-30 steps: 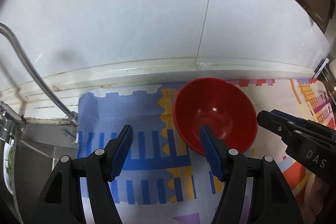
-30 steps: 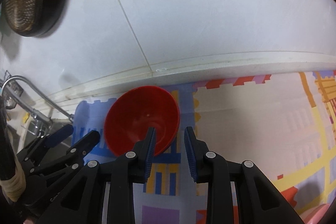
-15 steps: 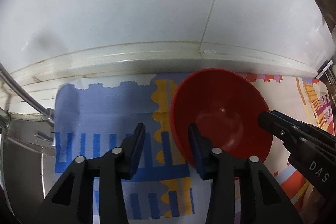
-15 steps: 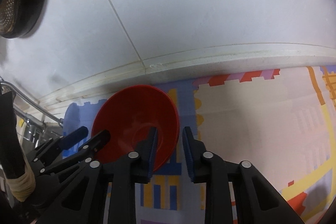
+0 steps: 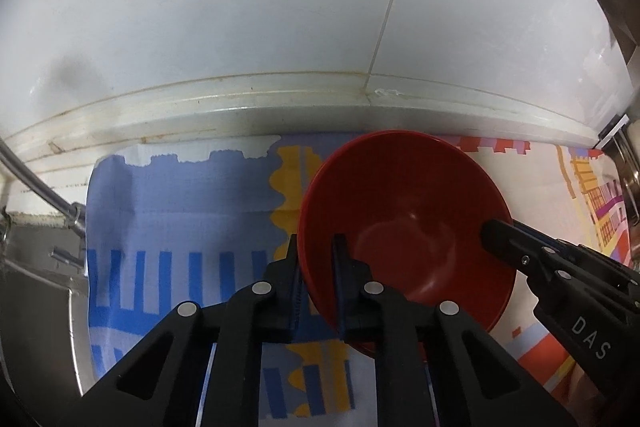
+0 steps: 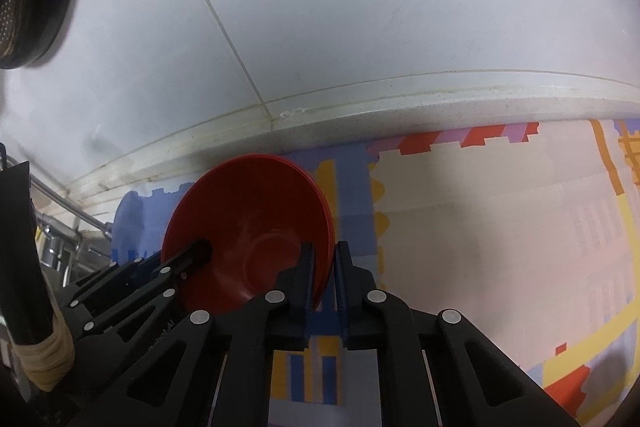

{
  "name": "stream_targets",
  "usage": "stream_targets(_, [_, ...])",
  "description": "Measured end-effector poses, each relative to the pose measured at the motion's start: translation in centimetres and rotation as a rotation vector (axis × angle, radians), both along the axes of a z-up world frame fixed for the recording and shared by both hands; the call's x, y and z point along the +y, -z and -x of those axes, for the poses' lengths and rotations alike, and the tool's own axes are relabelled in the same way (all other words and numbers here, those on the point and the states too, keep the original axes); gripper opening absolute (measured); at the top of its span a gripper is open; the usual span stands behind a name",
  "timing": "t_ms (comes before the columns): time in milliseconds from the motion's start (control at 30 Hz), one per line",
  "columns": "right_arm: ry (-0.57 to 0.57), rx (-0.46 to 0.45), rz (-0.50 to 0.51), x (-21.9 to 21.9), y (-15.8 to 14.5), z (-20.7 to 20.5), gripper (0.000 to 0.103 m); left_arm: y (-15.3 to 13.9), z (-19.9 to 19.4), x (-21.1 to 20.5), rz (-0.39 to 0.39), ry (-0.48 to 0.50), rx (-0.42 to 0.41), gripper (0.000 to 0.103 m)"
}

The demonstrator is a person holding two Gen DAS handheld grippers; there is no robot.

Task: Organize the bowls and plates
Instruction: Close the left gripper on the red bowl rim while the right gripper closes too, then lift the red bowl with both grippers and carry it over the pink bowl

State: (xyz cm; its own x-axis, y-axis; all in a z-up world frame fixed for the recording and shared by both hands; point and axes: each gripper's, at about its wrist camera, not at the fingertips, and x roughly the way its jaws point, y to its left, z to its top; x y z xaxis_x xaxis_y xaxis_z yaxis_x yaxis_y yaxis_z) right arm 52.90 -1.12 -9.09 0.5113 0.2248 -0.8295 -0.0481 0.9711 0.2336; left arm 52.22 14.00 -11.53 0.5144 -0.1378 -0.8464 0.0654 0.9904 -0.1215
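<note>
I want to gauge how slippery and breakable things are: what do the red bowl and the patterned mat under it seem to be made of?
The red bowl looks like plastic or melamine: even opaque colour, thin rim, soft semi-gloss highlights, though glazed ceramic cannot be ruled out. The patterned mat looks like matte printed woven cloth or vinyl: fine weave-like texture, faint creases, no shine.
</note>
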Motion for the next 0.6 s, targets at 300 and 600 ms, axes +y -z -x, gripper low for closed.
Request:
stream_targets(300, [0.0, -0.018, 0.005, -0.7, -1.6, 2.4, 0.011, -2.9, 3.6, 0.0, 0.013, 0.012, -0.051, 0.015])
stream_targets(600, [-0.001, -0.079, 0.014, -1.9, -5.0, 6.2, 0.011, -6.2, 7.1, -1.4, 0.038, 0.017, -0.108, 0.015])
